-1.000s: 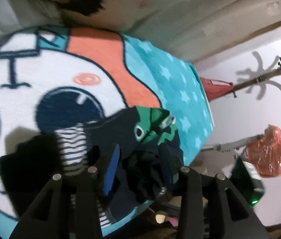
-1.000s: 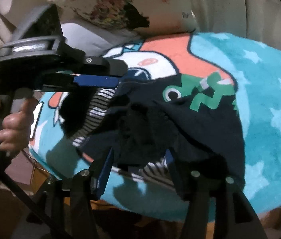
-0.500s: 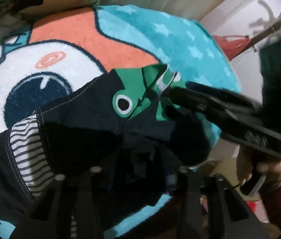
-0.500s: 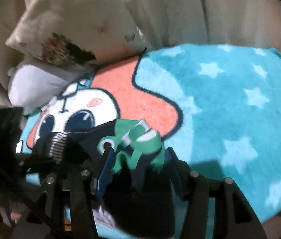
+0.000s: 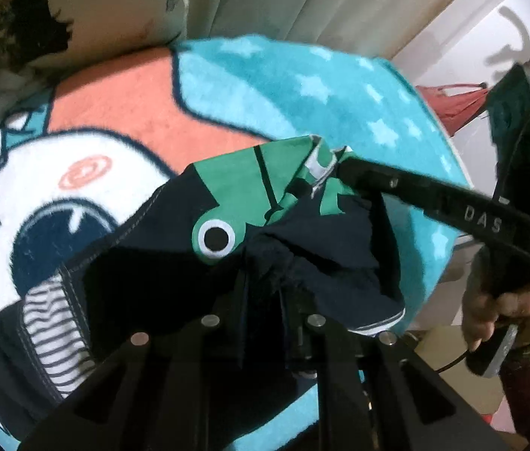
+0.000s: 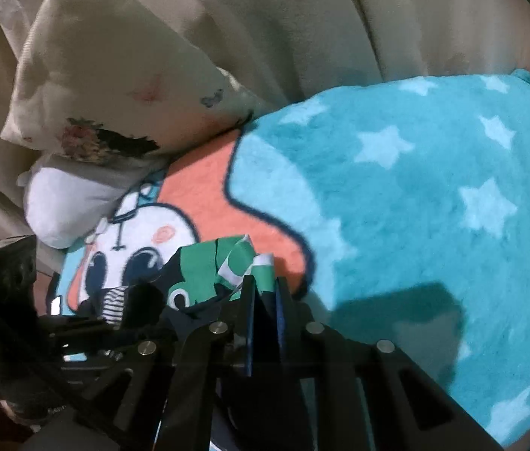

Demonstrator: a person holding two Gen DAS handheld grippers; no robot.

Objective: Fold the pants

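Navy fabric bunches between both our tongs. Our left tongs (image 5: 265,282) are pinched closed on a dark gathered fold of the pants (image 5: 174,240), reaching low across the bed. Our right tongs (image 6: 263,293) are clamped on the green printed edge, lifting it above the blanket (image 6: 396,195); from the left view they stretch in from the right, our right hand (image 5: 505,312) wrapped around the handle. Behind, a pillow (image 6: 107,86) leans against the curtain (image 6: 340,18).
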